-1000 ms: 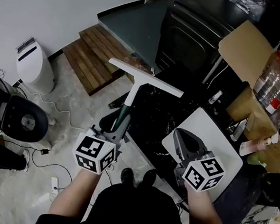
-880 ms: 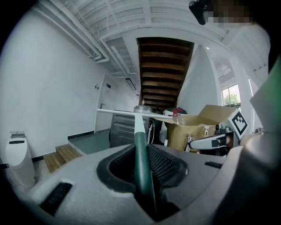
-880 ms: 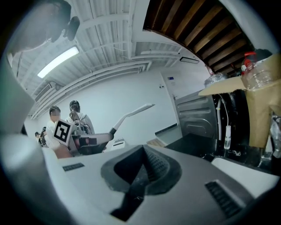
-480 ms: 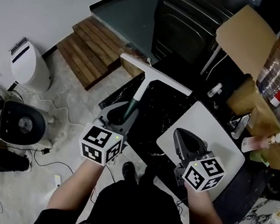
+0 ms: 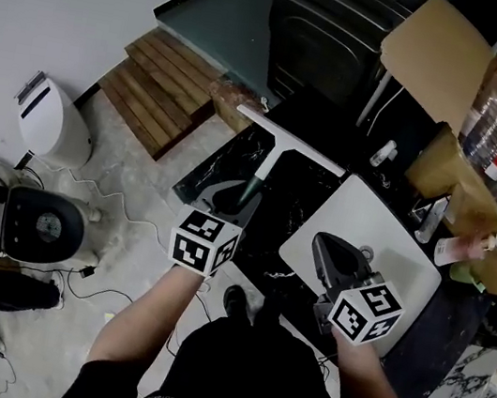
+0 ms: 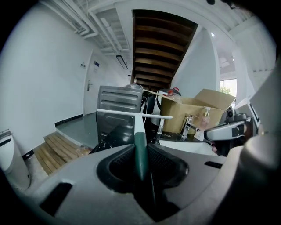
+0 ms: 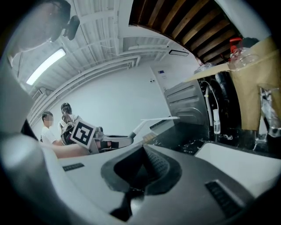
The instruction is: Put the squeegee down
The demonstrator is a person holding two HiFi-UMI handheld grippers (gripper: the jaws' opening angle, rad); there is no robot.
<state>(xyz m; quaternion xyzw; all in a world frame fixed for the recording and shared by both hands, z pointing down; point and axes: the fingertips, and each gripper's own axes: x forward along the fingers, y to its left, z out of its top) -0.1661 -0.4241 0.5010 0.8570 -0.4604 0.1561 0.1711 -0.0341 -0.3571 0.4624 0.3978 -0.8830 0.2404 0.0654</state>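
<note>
The squeegee (image 5: 269,161) has a long thin white blade on top, a white neck and a dark green handle, so it looks like the letter T. It is above the shiny black stone counter (image 5: 271,231), with its blade out over the far edge. I cannot tell if it touches the counter. The left gripper (image 5: 245,198) pinches the green handle between its 2 jaws. The right gripper (image 5: 321,243) is off to the side, over the white flat square slab (image 5: 372,227). Its 2 jaws are pressed together with nothing in them. A big brown cardboard box (image 5: 436,55) stands behind the slab.
</note>
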